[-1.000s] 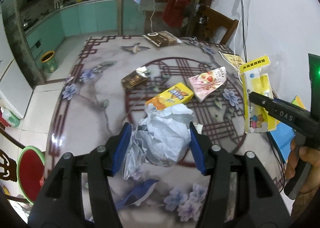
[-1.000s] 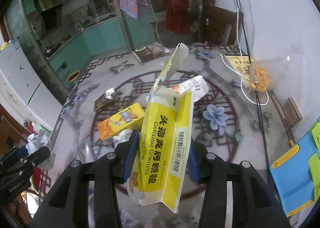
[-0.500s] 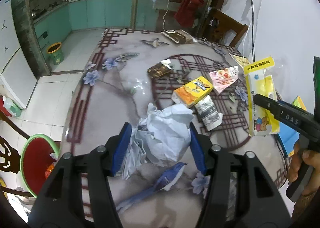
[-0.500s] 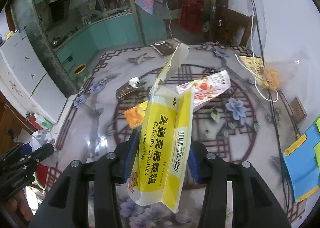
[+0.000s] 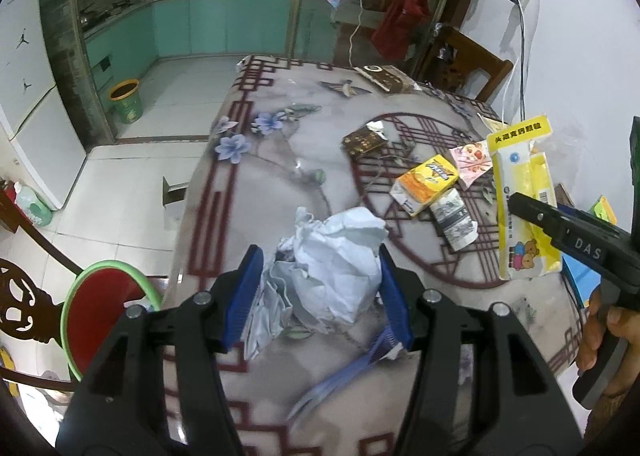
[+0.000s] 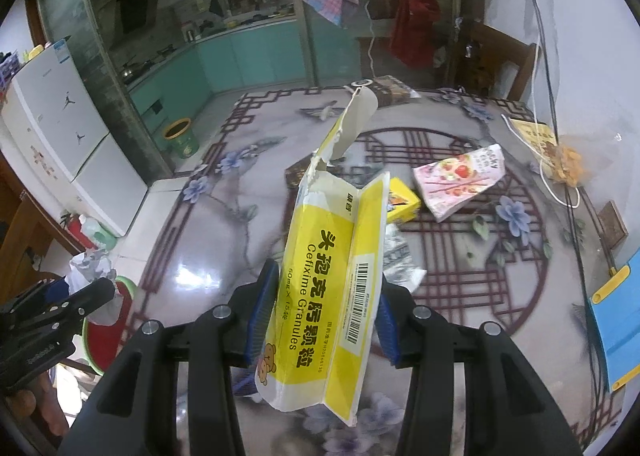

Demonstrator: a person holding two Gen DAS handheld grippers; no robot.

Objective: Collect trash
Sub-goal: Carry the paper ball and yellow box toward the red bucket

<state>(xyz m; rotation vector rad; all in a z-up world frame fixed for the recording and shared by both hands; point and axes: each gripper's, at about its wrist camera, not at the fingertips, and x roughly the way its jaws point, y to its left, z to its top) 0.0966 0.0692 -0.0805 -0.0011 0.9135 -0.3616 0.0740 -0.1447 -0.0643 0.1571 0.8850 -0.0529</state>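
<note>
My left gripper (image 5: 320, 296) is shut on a crumpled wad of white paper (image 5: 336, 260), held above the patterned table (image 5: 256, 192) near its left edge. My right gripper (image 6: 322, 320) is shut on a torn yellow and white medicine box (image 6: 332, 288) with its flap (image 6: 356, 120) standing up. That box (image 5: 524, 200) also shows at the right of the left wrist view, with a hand (image 5: 608, 332) on the gripper's handle. A red bin with a green rim (image 5: 102, 304) stands on the floor below the table's left edge. The paper wad (image 6: 90, 268) hangs over the bin (image 6: 108, 332) in the right wrist view.
On the table lie an orange box (image 5: 426, 184), a black and white packet (image 5: 454, 222), a pink snack wrapper (image 6: 460, 180), a brown packet (image 5: 364, 140) and a dark box (image 5: 384, 78). A carved wooden chair (image 5: 20, 308) stands beside the bin. A white cable (image 6: 552, 176) and blue folder (image 6: 616, 328) sit right.
Both grippers have moved left across the table toward its edge, each still holding its item. The red bin has come further into view at the lower left.
</note>
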